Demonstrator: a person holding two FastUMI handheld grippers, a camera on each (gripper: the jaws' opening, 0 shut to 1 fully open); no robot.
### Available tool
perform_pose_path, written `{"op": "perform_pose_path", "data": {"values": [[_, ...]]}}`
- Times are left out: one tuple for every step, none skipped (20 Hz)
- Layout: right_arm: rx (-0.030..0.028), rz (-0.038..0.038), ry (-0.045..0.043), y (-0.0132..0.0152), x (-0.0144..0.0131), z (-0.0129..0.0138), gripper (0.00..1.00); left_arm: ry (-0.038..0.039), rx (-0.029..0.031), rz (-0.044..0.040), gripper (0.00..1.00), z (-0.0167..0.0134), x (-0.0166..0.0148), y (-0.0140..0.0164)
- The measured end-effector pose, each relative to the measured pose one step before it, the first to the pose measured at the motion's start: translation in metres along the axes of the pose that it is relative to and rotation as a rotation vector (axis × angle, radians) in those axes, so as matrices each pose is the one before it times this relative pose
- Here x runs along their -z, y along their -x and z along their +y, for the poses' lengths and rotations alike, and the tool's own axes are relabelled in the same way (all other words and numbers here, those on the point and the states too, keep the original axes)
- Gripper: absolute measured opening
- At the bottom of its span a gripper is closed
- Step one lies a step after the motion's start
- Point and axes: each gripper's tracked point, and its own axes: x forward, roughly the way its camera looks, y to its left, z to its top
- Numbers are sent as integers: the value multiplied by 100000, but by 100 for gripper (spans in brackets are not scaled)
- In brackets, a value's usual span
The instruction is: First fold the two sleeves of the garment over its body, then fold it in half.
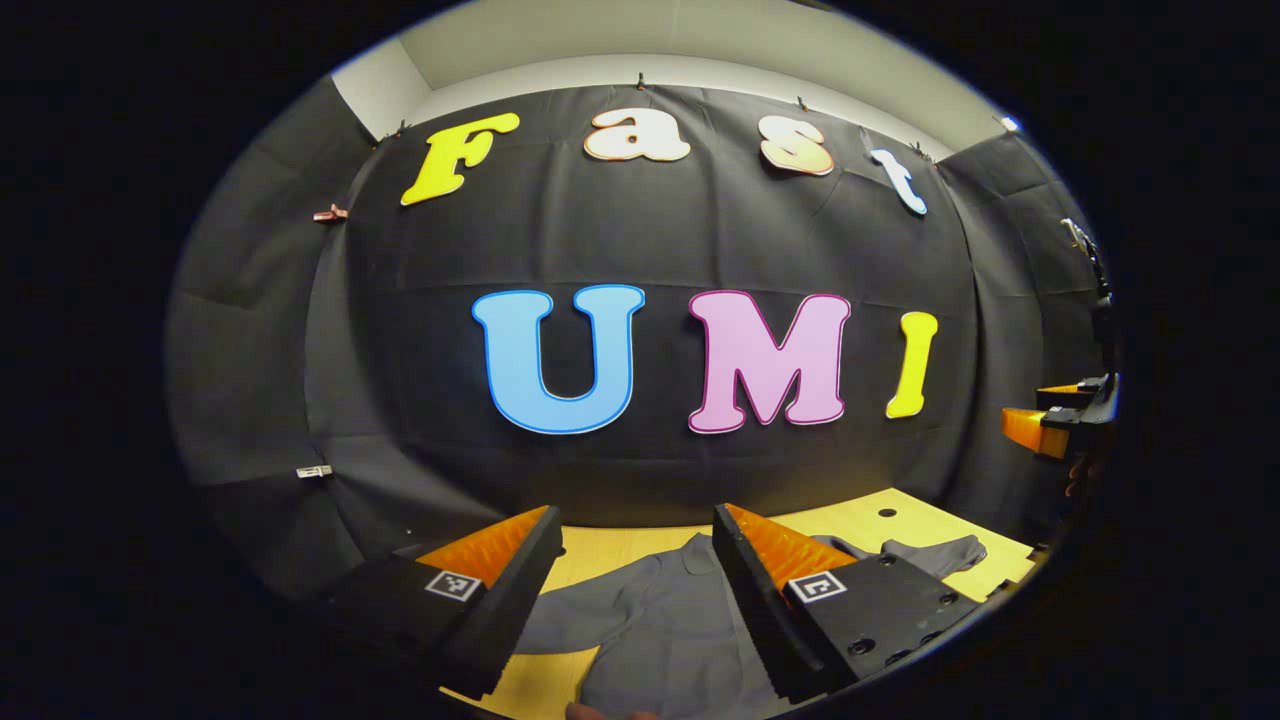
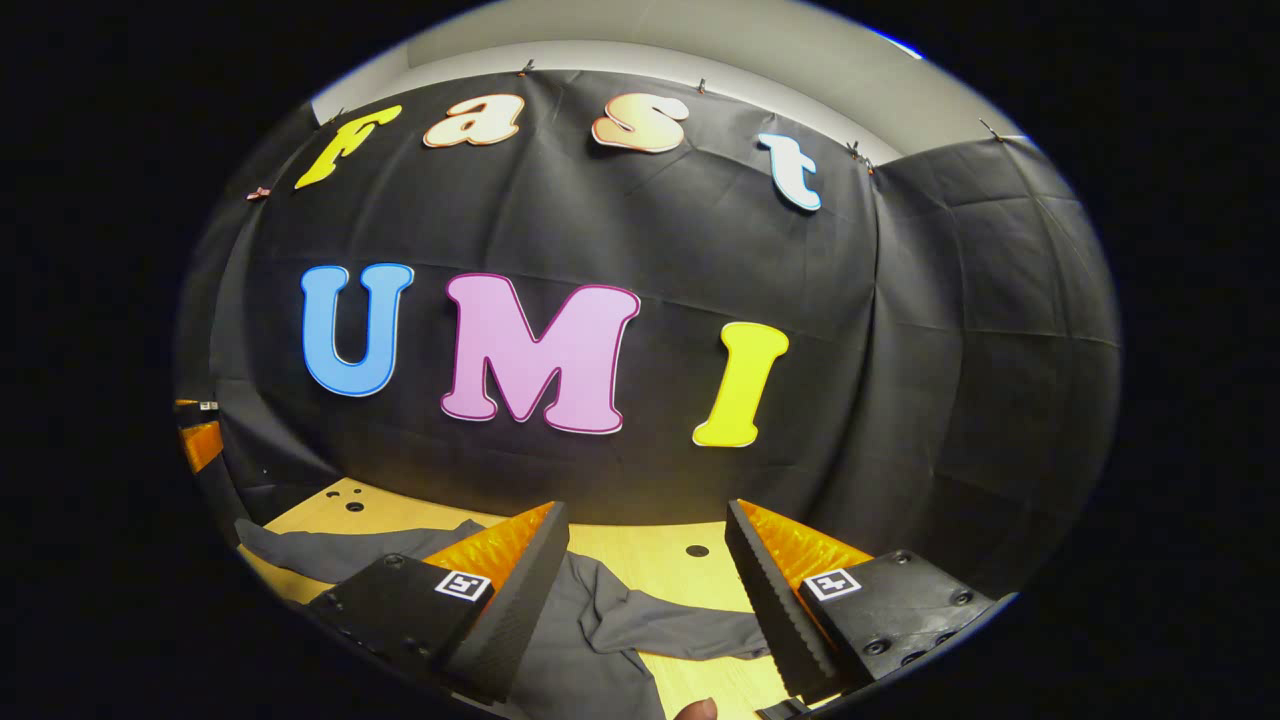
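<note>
Between the parted fingers of the left gripper [image 1: 635, 560] the gap is free, with the grey garment [image 1: 650, 620] lying flat on the wooden table [image 1: 860, 520] below it. The right gripper [image 2: 645, 555] likewise stands wide apart above a sleeve [image 2: 680, 630]. Beyond both sets of fingers, the black cloth wall [image 1: 640, 250] closes the far side.

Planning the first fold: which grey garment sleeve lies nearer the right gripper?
The grey sleeve stretching between the open right gripper fingers; the other sleeve lies farther left.
</note>
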Motion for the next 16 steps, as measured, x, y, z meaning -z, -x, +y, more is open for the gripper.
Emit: {"op": "perform_pose_path", "data": {"values": [[423, 1296, -104, -634, 540, -639, 97, -132, 131, 101, 95, -372, 145, -298], [104, 1191, -46, -601, 607, -568, 97, 153, 220, 247, 95, -404, 4, -294], [242, 1283, 241, -756, 618, -682, 97, 420, 2, 228, 95, -306, 155, -278], [467, 1613, 662, -765, 790, -748, 98, 525, -92, 507, 95, -354, -16, -317], [485, 1954, 706, -831, 1054, -790, 98, 642, -37, 579, 95, -358, 288, -340], [592, 2400, 680, -744, 1115, -830, 98, 280, -246, 333, 95, -290, -22, -255], [717, 2077, -33, -876, 1029, -835, 98, -25, -260, 333, 95, -206, 305, -268], [1099, 2190, -63, -787, 1141, -959, 98, -318, -130, 401, 95, -304, 185, -192], [678, 2277, -146, -798, 1244, -841, 98, -338, -167, 287, 95, -206, 29, -240], [748, 2237, -435, -1032, 1277, -706, 98, -201, -255, 495, 95, -183, 268, -250], [883, 1910, -171, -1023, 1220, -851, 98, -110, -228, 543, 95, -176, 106, -165], [1015, 1998, -143, -1079, 1135, -896, 98, -66, -496, 701, 95, -218, 264, -308], [986, 1822, 259, -892, 987, -875, 98, 89, -627, 794, 95, -126, 103, -229], [616, 1886, 477, -862, 1148, -760, 98, 308, -520, 676, 95, -84, 178, -196], [699, 1685, 740, -1049, 1455, -896, 98, 287, -613, 884, 95, -97, 140, -178], [355, 2031, 550, -1066, 1030, -569, 98, 120, -717, 1085, 95, -22, 347, -210]]}}
